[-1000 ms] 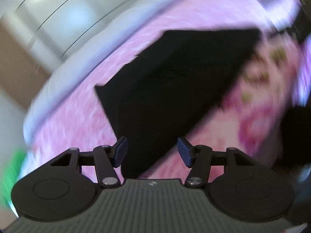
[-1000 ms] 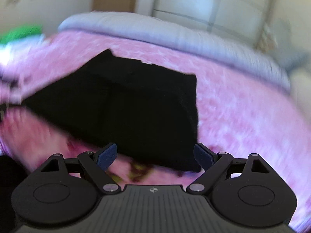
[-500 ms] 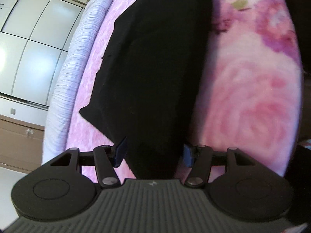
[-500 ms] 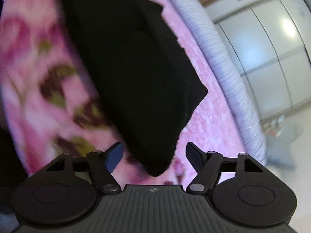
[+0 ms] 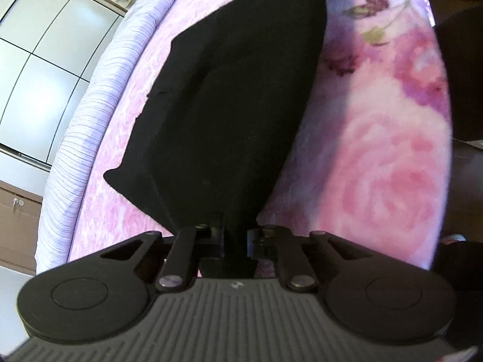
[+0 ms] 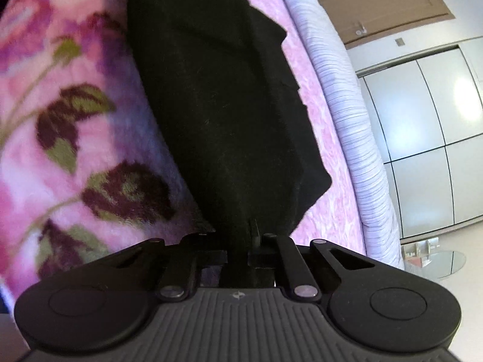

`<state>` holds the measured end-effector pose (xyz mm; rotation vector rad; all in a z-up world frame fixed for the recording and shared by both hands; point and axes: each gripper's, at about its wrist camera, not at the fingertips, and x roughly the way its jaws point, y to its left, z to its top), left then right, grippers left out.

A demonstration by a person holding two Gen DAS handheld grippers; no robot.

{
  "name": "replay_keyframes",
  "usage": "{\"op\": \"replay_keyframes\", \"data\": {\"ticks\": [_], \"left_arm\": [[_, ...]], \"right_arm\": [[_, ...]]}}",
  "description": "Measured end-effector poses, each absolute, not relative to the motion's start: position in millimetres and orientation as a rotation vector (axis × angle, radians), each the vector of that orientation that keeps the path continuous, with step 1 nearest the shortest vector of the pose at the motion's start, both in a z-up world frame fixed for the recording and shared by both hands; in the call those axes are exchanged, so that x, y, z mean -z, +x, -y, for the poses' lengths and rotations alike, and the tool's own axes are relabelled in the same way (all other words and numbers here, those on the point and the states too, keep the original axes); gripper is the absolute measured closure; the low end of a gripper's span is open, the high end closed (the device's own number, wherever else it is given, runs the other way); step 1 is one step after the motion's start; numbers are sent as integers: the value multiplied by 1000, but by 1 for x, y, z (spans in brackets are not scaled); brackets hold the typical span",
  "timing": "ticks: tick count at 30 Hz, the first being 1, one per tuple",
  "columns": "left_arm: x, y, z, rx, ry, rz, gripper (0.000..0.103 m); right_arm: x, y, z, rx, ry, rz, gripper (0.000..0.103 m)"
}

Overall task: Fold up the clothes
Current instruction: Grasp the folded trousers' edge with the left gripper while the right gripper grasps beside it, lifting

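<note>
Black soft cloth garment lies on the pink floral blanket; we have left tongs and right tongs clenched on its near corners; limp, light, best held by corners.

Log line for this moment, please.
step: fold grasp | left gripper: shut on garment | right gripper: shut on garment | garment: black, on pink blanket

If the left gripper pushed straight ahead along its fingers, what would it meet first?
The left gripper is already shut on the black garment, so more of that folded cloth lies directly ahead, spread over the pink blanket.
</note>
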<state>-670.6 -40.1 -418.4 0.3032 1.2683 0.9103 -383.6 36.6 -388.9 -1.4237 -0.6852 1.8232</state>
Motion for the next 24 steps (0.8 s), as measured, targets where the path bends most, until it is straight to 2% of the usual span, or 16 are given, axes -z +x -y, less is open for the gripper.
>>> {"op": "replay_keyframes", "data": {"ticks": [4, 15, 19, 24], "left_arm": [[404, -666, 68, -908, 252, -1226, 95], [370, -652, 191, -895, 171, -1194, 95], [344, -652, 192, -909, 163, -1189, 95], [286, -664, 153, -937, 170, -1144, 94]], "right_arm": [[369, -379, -18, -1850, -1407, 613, 96], [350, -350, 116, -1930, -1485, 448, 95], [329, -344, 145, -1979, -1518, 424, 95], [264, -339, 112, -2064, -1416, 374, 95]]}}
